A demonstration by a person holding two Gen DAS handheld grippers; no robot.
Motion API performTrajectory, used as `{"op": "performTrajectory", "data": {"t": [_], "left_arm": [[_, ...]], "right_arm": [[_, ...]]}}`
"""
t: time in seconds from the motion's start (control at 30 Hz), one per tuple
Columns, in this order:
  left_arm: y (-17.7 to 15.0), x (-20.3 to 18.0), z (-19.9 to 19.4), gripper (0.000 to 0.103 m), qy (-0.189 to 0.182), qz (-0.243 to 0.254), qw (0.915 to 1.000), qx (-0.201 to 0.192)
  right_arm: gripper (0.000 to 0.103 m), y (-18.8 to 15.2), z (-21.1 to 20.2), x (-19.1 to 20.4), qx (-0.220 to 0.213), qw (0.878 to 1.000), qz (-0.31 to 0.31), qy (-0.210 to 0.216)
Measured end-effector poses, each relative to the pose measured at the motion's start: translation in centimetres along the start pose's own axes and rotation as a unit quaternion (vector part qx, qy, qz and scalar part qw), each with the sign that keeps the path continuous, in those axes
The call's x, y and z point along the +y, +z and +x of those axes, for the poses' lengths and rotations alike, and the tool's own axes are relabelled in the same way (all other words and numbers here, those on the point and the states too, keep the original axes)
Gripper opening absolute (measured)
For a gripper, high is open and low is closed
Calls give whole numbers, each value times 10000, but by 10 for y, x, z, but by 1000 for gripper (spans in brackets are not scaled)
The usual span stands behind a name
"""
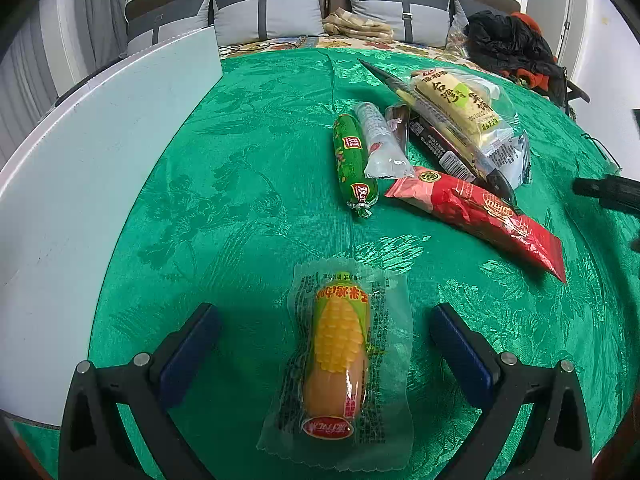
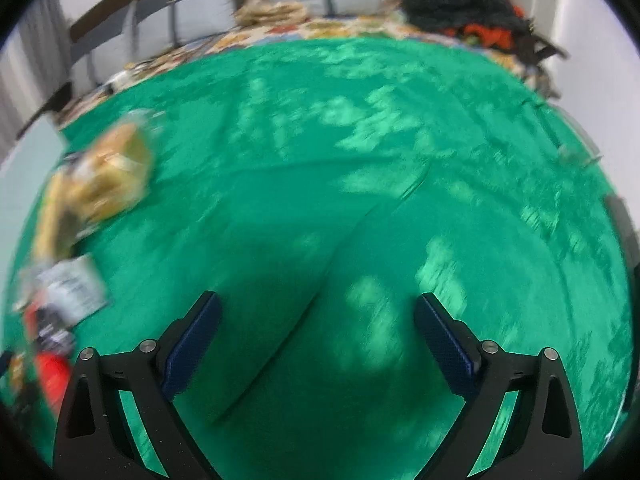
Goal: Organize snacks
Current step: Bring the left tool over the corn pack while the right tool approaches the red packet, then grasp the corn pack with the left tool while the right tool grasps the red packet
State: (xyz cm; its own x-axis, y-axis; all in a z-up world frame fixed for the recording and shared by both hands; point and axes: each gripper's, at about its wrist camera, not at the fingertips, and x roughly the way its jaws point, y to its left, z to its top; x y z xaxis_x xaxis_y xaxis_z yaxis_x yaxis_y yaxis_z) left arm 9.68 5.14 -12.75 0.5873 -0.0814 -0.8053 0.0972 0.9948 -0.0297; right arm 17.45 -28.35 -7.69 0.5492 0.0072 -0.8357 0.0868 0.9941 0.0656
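Observation:
In the left wrist view a corn-print sausage pack (image 1: 340,356) lies on the green cloth (image 1: 240,184) between the fingers of my open left gripper (image 1: 326,316), untouched. Further off lie a green sausage (image 1: 352,160), a clear-wrapped stick (image 1: 380,140), a red packet (image 1: 480,216), a dark bar (image 1: 452,152) and a yellow cake pack (image 1: 460,108). My right gripper (image 2: 318,312) is open and empty above bare cloth (image 2: 360,160). In the blurred right wrist view the snack pile (image 2: 96,192) sits at the far left.
A white box wall (image 1: 100,152) stands along the left of the cloth. Grey cushions (image 1: 272,12) and a heap of dark clothes (image 1: 508,44) lie behind the table. The right gripper's dark body (image 1: 608,192) shows at the left wrist view's right edge.

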Motion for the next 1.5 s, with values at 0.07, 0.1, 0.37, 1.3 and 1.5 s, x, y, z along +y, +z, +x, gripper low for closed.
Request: {"op": "performTrajectory", "data": {"t": [0.07, 0.1, 0.37, 1.3, 1.5], "left_arm": [[0, 0, 0, 103, 1, 3, 10000, 2], [0, 0, 0, 103, -2, 3, 10000, 7], [4, 1, -10, 84, 46, -49, 9996, 276], [-7, 30, -43, 22, -710, -429, 9966, -21], [-2, 40, -52, 20, -1111, -831, 9902, -129]], "right_arm": [[98, -6, -15, 14, 177, 9969, -167, 749], [98, -9, -22, 23, 245, 9931, -261, 1119], [96, -12, -34, 140, 958, 9621, -1553, 2026], [16, -58, -23, 235, 1650, 9445, -2482, 1381], [16, -46, -39, 217, 1523, 9509, -2055, 1741]]}}
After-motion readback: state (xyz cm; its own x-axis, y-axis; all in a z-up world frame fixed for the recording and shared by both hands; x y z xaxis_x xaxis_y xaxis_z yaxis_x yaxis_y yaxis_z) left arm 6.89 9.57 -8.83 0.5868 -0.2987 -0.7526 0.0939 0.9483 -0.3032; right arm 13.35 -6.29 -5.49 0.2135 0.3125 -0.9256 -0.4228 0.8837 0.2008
